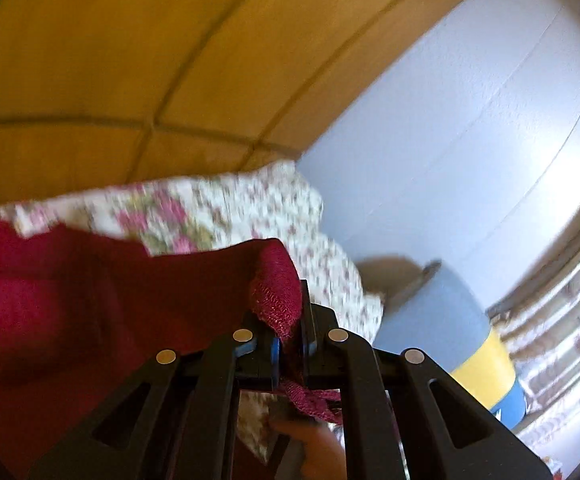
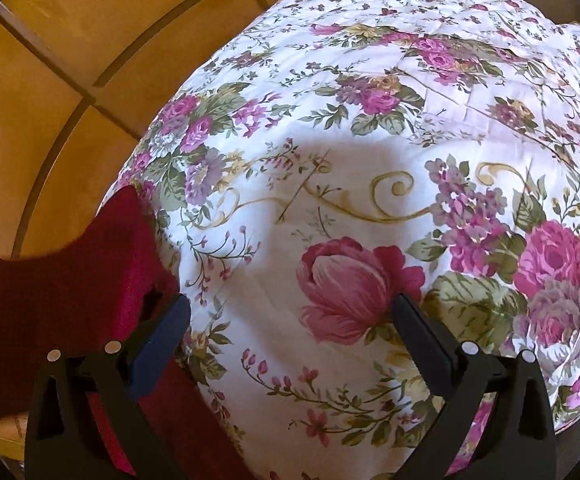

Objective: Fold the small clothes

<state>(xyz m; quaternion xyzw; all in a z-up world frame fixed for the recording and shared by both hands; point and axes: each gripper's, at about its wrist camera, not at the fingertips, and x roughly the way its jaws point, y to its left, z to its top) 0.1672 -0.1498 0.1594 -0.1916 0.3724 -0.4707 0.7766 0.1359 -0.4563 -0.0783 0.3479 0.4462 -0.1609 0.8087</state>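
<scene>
Left wrist view first: the left gripper (image 1: 290,344) has its jaws squeezed together on a red knitted cloth (image 1: 90,292). The stitched edge of the cloth bunches up right above the jaw tips, and a thin strip of it pokes out below them, toward the camera. The rest of the cloth spreads off to the left of the jaws, filling the lower left of the view. Past the jaws there's a flowered bedspread (image 1: 218,208), pretty blurred, and beyond it an orange tiled floor (image 1: 130,60) and a white wall (image 1: 469,120). To the right of the jaws sits a blue and yellow tub (image 1: 449,328); can't tell if anything is in it. A bit of a hand (image 1: 321,452) shows under the gripper.

Right wrist view: the right gripper (image 2: 290,332) has its jaws wide apart with nothing between them. It points down at the flowered bedspread (image 2: 369,140), with a big pink rose print sitting right in the gap between the fingers. The red knitted cloth (image 2: 70,280) hangs to the left of the jaws, passing behind the left finger (image 2: 162,340), which overlaps it in the view. I can't tell if that finger actually touches it. The orange tiled floor (image 2: 50,80) shows off to the upper left, beyond the edge of the bedspread.
</scene>
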